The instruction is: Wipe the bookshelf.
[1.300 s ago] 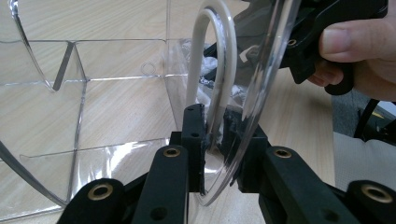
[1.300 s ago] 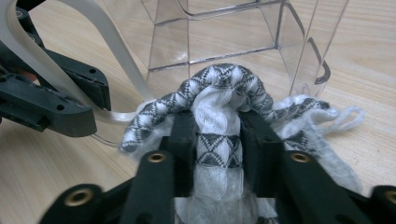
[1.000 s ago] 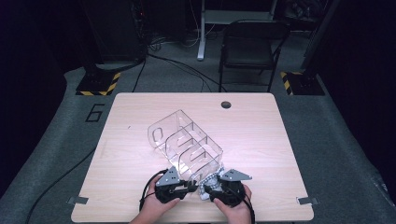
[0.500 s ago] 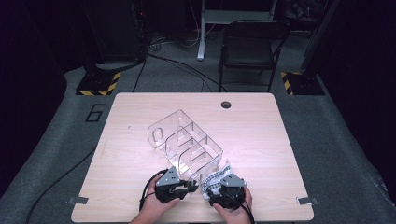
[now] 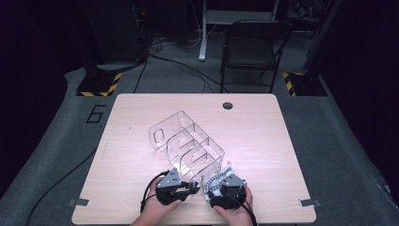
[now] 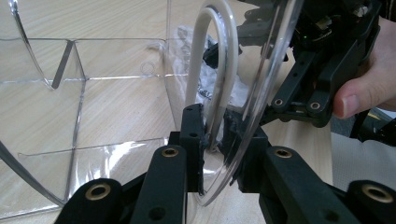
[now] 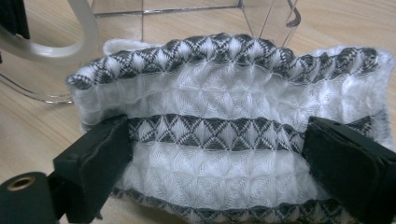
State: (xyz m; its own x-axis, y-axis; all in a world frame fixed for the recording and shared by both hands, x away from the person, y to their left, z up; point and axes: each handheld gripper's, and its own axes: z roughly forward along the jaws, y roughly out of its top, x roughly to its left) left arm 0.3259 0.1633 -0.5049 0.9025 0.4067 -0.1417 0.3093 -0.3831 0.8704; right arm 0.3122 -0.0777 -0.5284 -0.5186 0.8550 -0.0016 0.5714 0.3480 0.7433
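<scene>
In the gripper views, left gripper (image 6: 212, 135) jaws clamped on clear organizer (image 6: 116, 93) wall, right gripper (image 7: 215, 154) jaws apart around patterned cloth (image 7: 224, 116).

Light wood bench (image 5: 141, 122) with round grommet hole (image 5: 227, 105) near far edge, tape tabs (image 5: 76, 202) at near corners. Grey carpet floor (image 5: 66, 141) marked "6" (image 5: 95, 113). Beyond: black folding chair (image 5: 251, 47), hazard-striped stand bases (image 5: 99, 84), trailing cables (image 5: 188, 70), white post (image 5: 203, 28). Surroundings dark; bench brightly lit.
</scene>
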